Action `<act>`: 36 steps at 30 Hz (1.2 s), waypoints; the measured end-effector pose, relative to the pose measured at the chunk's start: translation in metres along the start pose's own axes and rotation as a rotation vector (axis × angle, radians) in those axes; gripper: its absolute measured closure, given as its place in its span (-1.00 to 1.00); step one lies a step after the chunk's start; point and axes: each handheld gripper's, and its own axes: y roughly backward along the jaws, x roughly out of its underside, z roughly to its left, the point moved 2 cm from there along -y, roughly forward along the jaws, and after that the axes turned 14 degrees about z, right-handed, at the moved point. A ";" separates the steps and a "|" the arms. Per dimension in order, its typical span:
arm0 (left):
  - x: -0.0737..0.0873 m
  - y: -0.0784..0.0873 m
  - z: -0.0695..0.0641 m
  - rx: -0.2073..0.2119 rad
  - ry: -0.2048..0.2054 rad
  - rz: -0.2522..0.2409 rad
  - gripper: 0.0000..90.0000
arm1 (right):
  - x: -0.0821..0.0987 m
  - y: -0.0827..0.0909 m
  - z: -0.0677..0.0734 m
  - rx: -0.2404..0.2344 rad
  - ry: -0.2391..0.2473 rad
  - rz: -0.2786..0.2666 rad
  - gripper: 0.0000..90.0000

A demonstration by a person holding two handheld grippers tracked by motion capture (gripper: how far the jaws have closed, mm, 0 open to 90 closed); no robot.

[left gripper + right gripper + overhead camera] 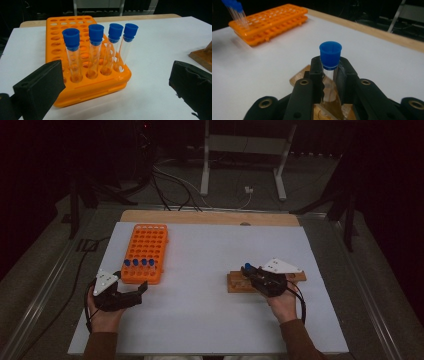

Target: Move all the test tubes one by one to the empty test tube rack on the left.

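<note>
An orange tube rack (145,251) (85,85) lies on the white table sheet at the left, with several blue-capped clear tubes (96,50) upright in its near row. My left gripper (131,296) (115,85) rests just in front of the rack, open, nothing between its fingers. At the right, my right gripper (251,272) (330,75) is shut on one more blue-capped tube (330,56) (247,267), its pads pressing the glass below the cap. That tube stands over a wooden holder block (239,282) (302,75).
The white sheet (210,320) covers a wooden board (210,217) on the table. The orange rack (269,21) sits far left in the right gripper view. Cables and a white stand's legs (205,175) lie on the floor beyond the table.
</note>
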 end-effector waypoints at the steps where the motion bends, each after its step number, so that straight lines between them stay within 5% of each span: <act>1: 0.000 0.000 0.000 0.002 -0.001 -0.003 -0.99 | -0.002 0.003 0.000 -0.001 -0.001 -0.007 0.72; 6: 0.001 0.000 -0.002 0.004 -0.012 -0.018 -0.99 | -0.012 0.016 0.000 -0.001 -0.006 -0.056 0.72; 10: -0.001 0.000 -0.008 0.022 -0.063 -0.032 -0.99 | -0.018 0.024 0.000 -0.009 -0.009 -0.085 0.72; 17: -0.014 0.001 -0.020 0.113 -0.033 -0.033 -0.98 | -0.024 0.030 0.000 -0.025 -0.007 -0.094 0.72; 26: -0.036 -0.005 -0.056 0.211 -0.127 -0.021 -0.98 | -0.037 0.035 0.012 -0.055 0.030 -0.115 0.72; 36: -0.055 -0.019 -0.096 0.302 -0.241 0.001 -0.99 | -0.045 0.019 0.039 -0.123 0.064 -0.082 0.72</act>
